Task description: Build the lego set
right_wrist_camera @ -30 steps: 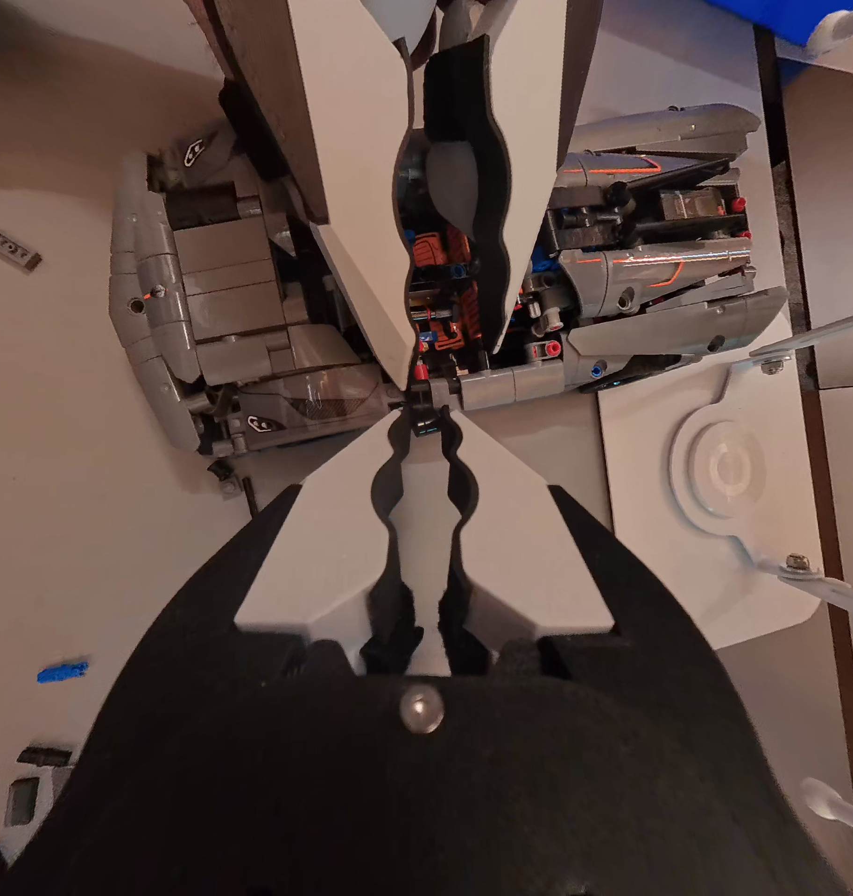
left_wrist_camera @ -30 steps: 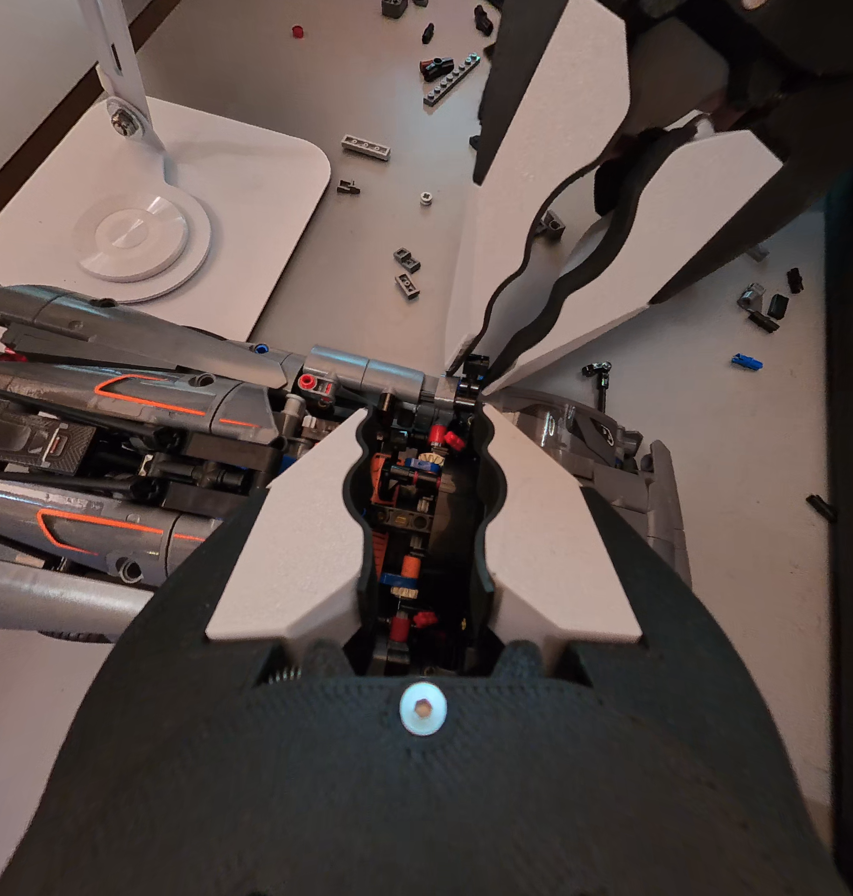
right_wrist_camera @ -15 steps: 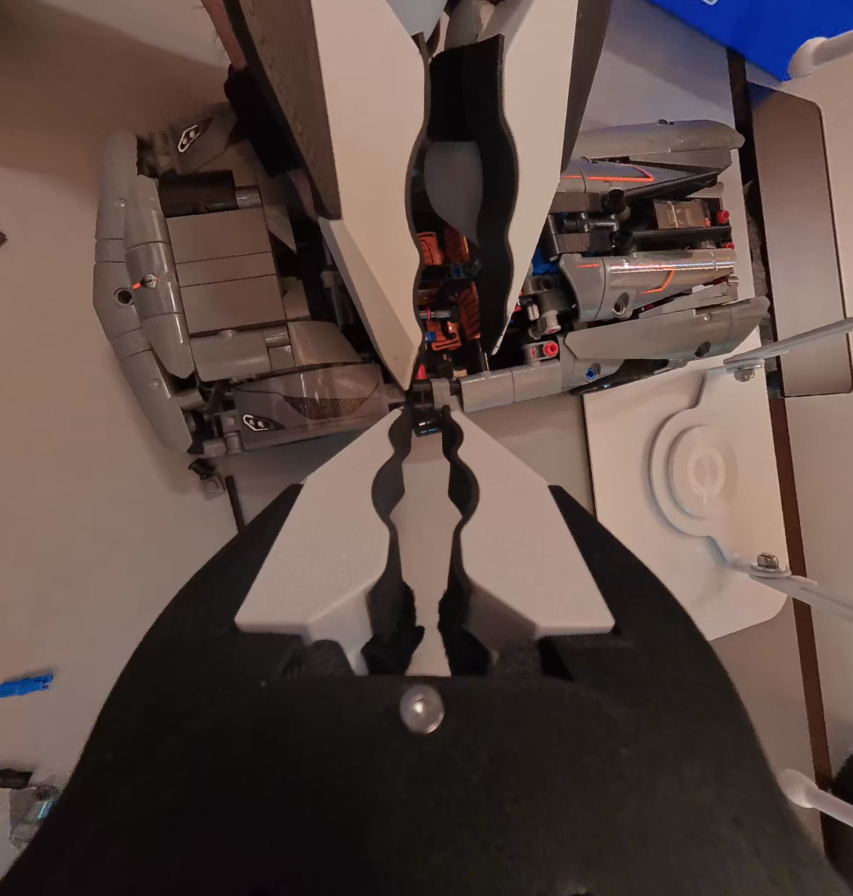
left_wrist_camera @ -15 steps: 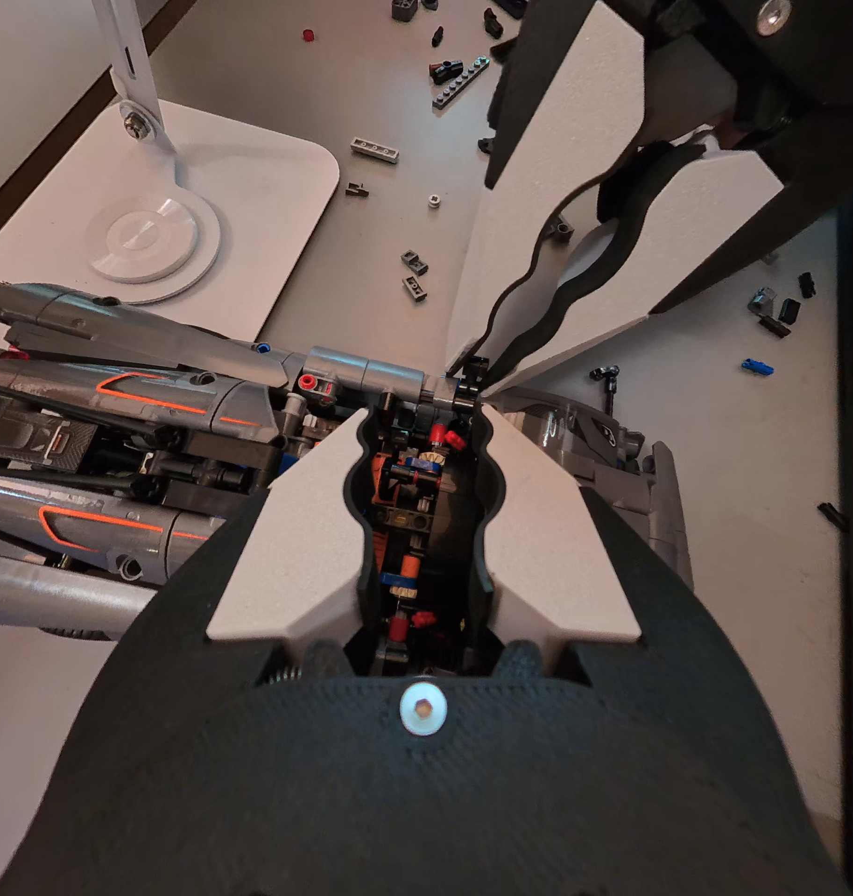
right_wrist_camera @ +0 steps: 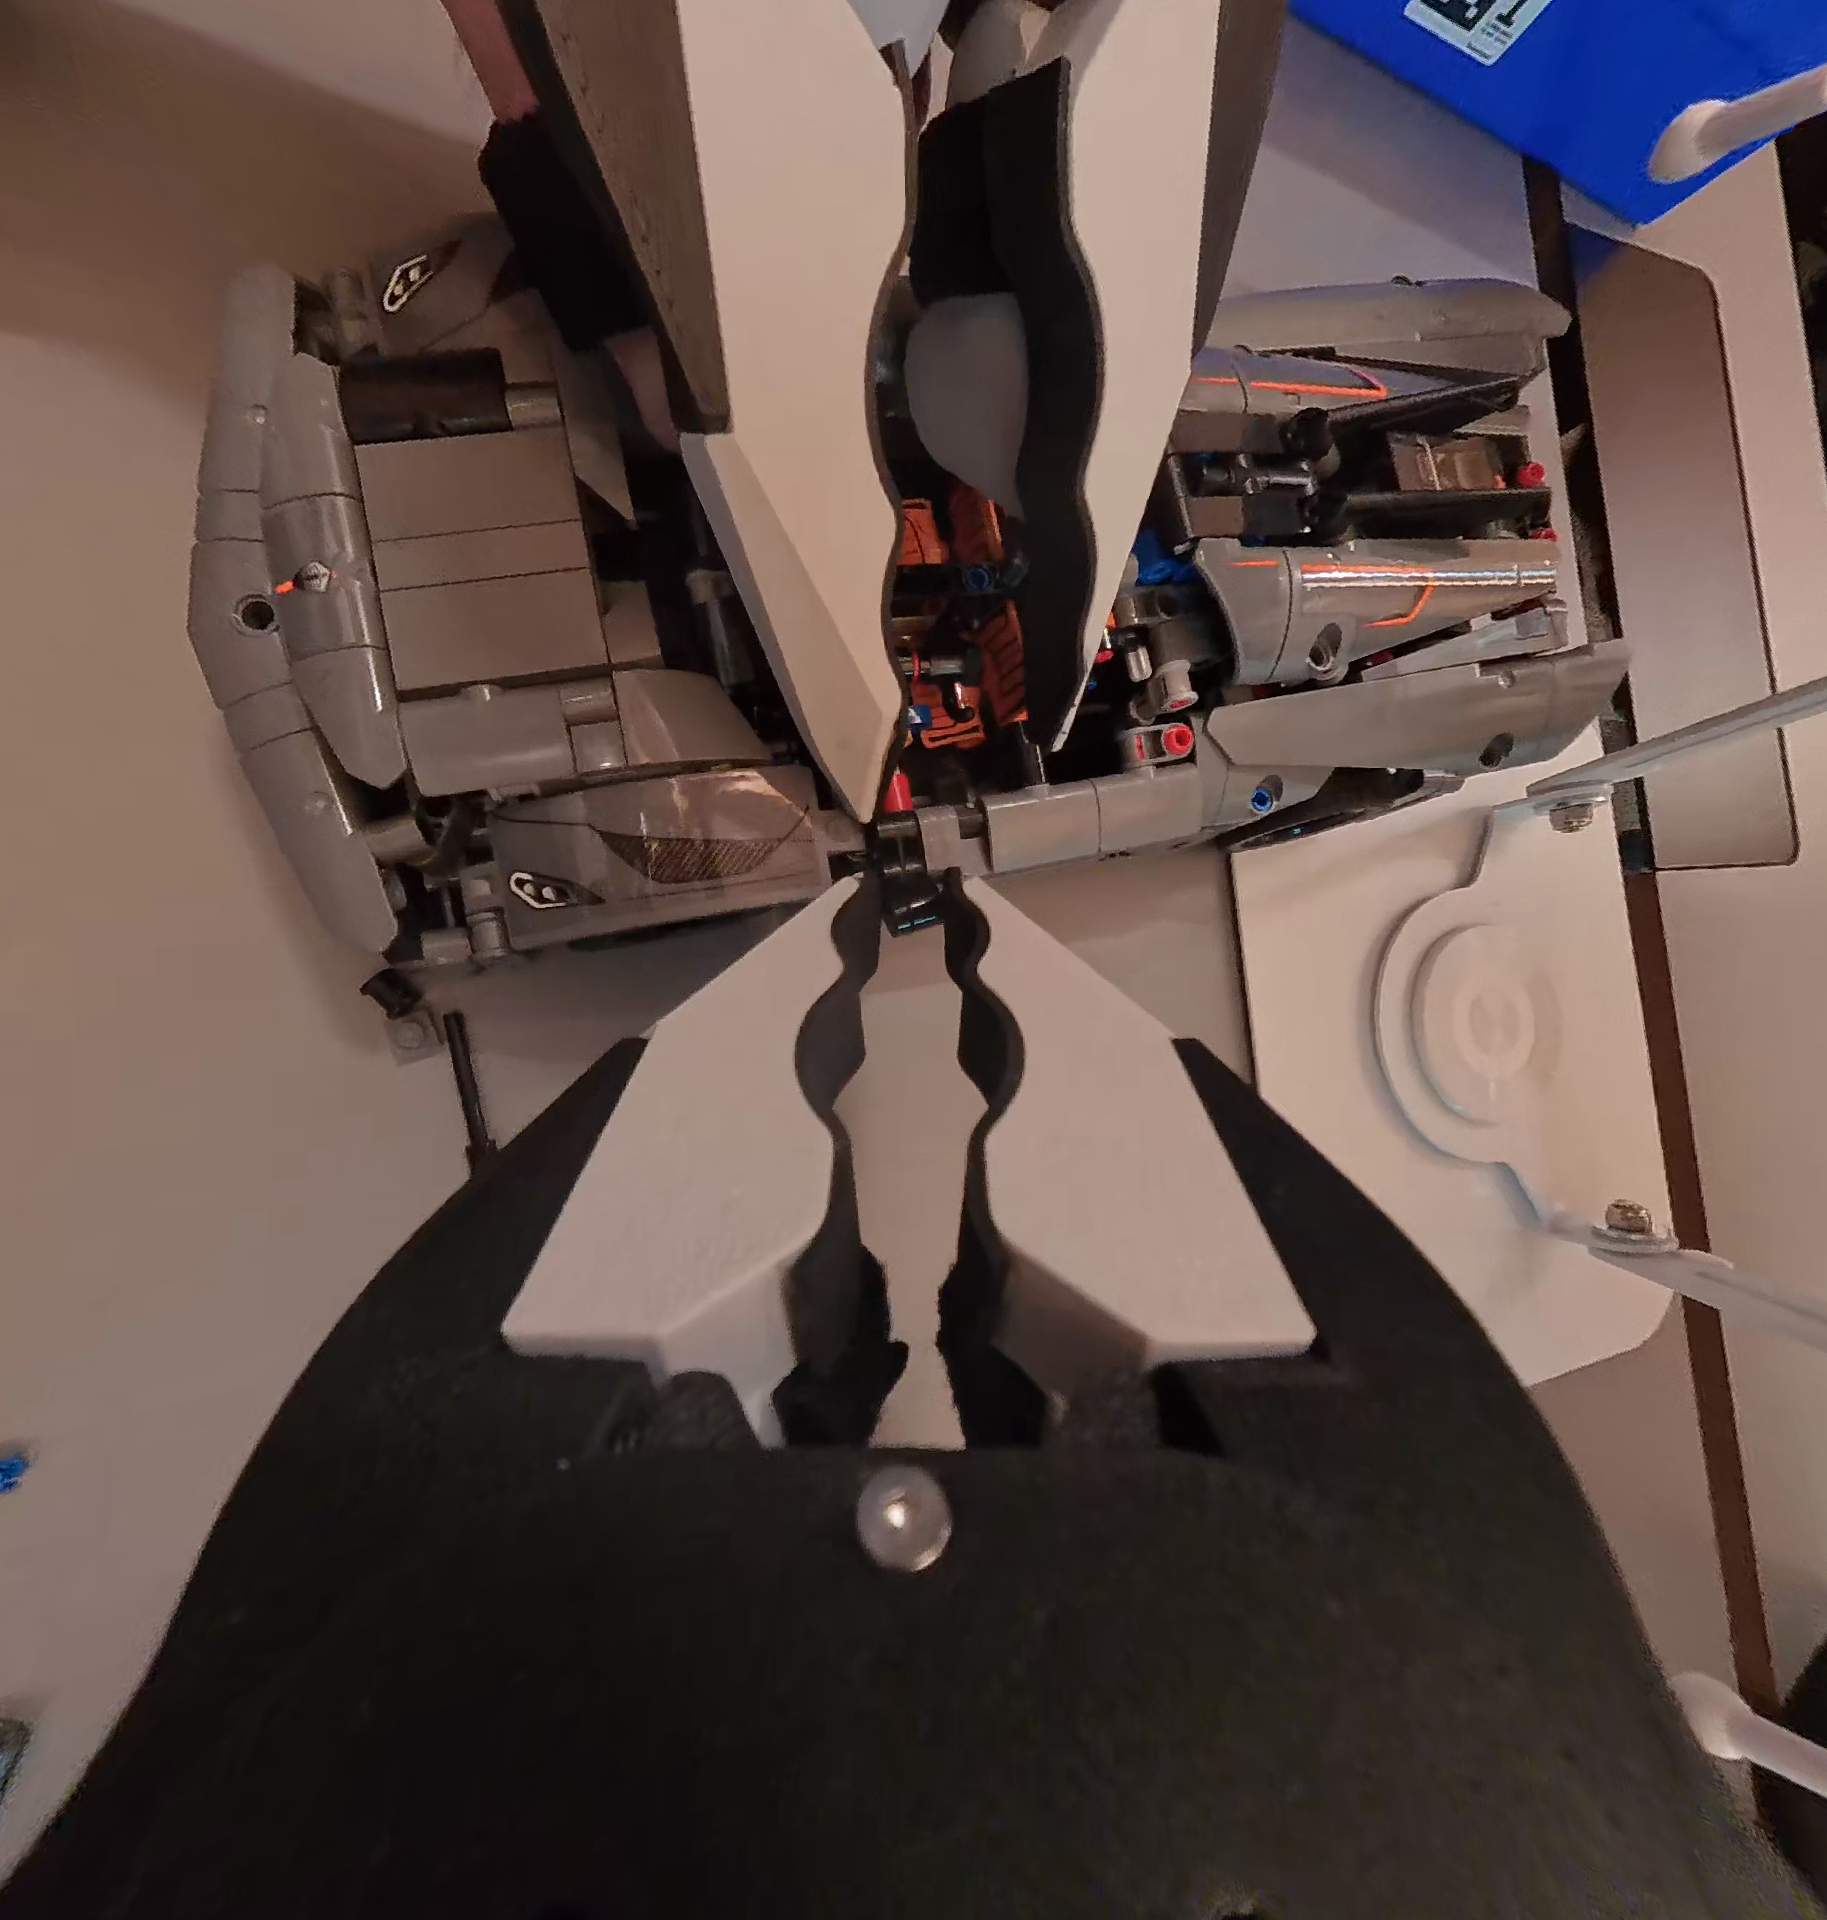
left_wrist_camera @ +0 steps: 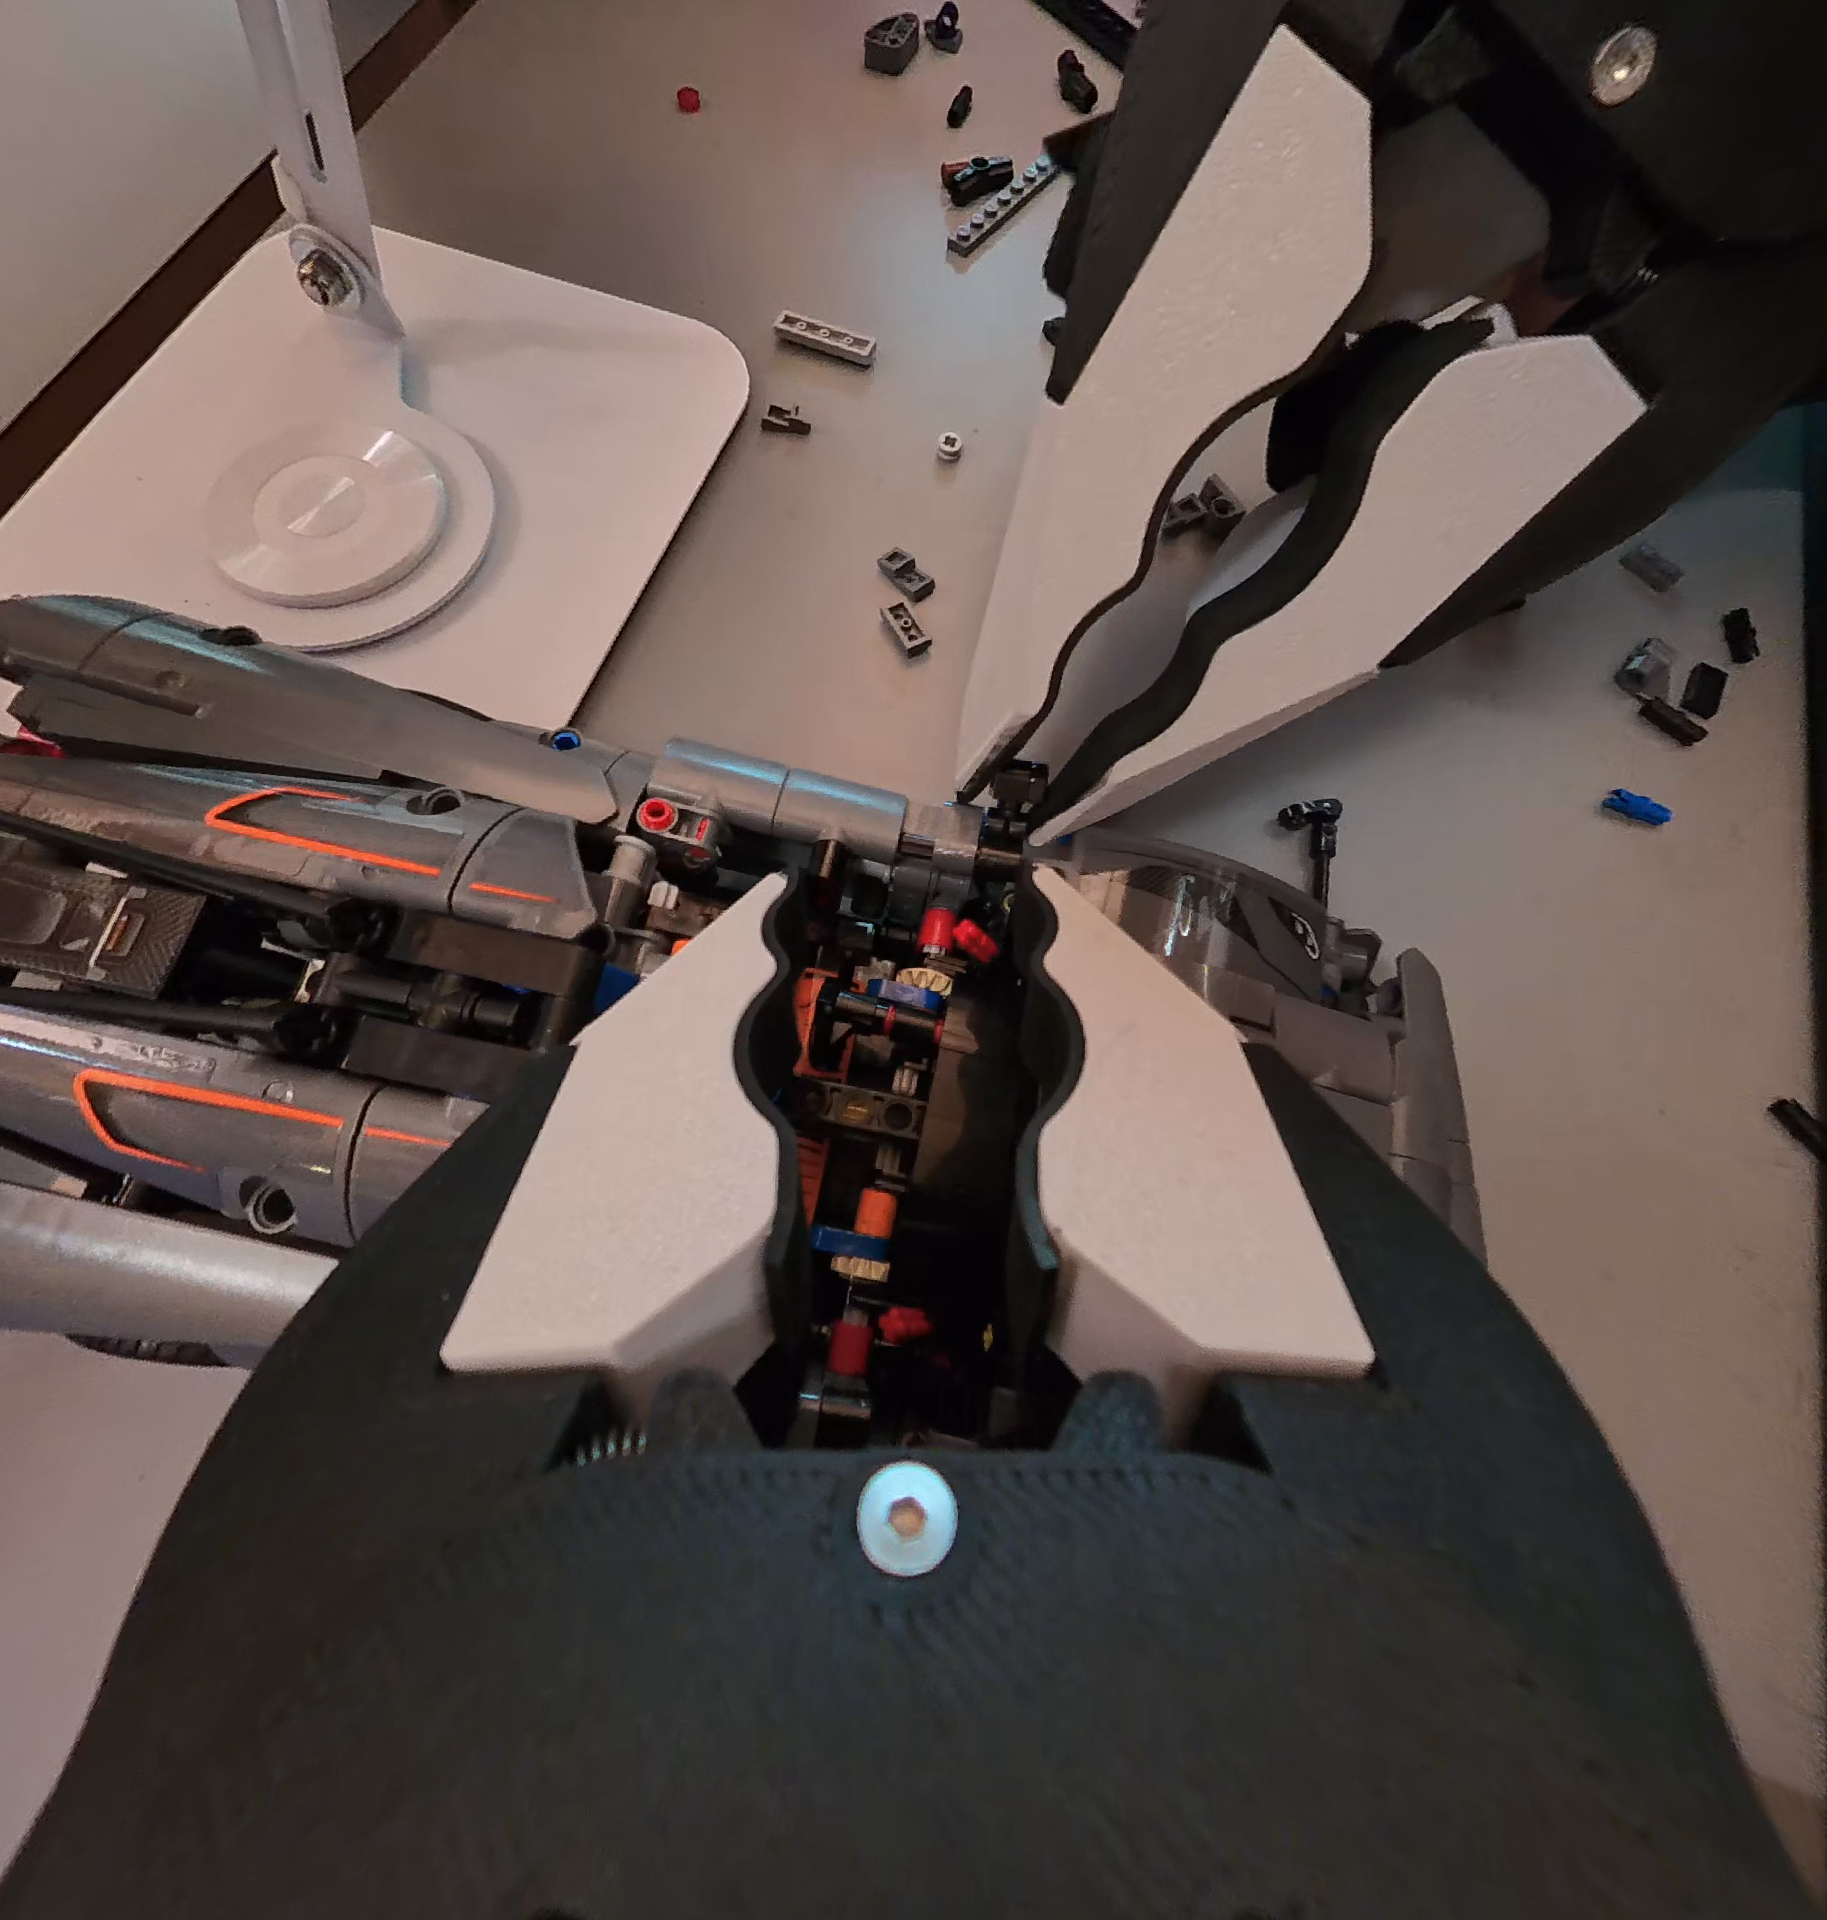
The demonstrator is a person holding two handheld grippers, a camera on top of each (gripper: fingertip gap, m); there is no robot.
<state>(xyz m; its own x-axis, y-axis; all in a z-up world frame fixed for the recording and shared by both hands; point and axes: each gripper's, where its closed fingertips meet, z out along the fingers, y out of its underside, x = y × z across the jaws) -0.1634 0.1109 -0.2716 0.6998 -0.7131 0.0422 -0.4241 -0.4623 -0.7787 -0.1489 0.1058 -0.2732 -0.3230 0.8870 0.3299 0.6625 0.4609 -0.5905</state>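
A grey lego car with orange stripes [left_wrist_camera: 369, 842] lies on the table, its cockpit open. My left gripper [left_wrist_camera: 904, 894] reaches down into the cockpit, its fingers closed around the middle section with the orange seats. It also shows in the right wrist view [right_wrist_camera: 956, 774]. My right gripper [right_wrist_camera: 904, 883] is shut on a small black connector piece [right_wrist_camera: 901, 868] at the car's [right_wrist_camera: 473, 582] side sill. In the left wrist view the right gripper [left_wrist_camera: 1002, 805] comes in from the upper right, with the black piece [left_wrist_camera: 1015, 795] at its tips.
A white stand base [left_wrist_camera: 421, 468] lies beside the car's rear. Several loose grey and black pieces [left_wrist_camera: 904, 613] lie on the table beyond the car. A blue pin [left_wrist_camera: 1636, 805] lies to the right. A blue box [right_wrist_camera: 1563, 94] stands behind the car. Both grippers' tips are close together, under 4 cm apart. Both grippers' tips are roughly 20 cm from the blue pin [left_wrist_camera: 1636, 805].
Both grips hold the same spots. The views have drifted slightly: the blue box shows more in the right wrist view. The car has not visibly moved.
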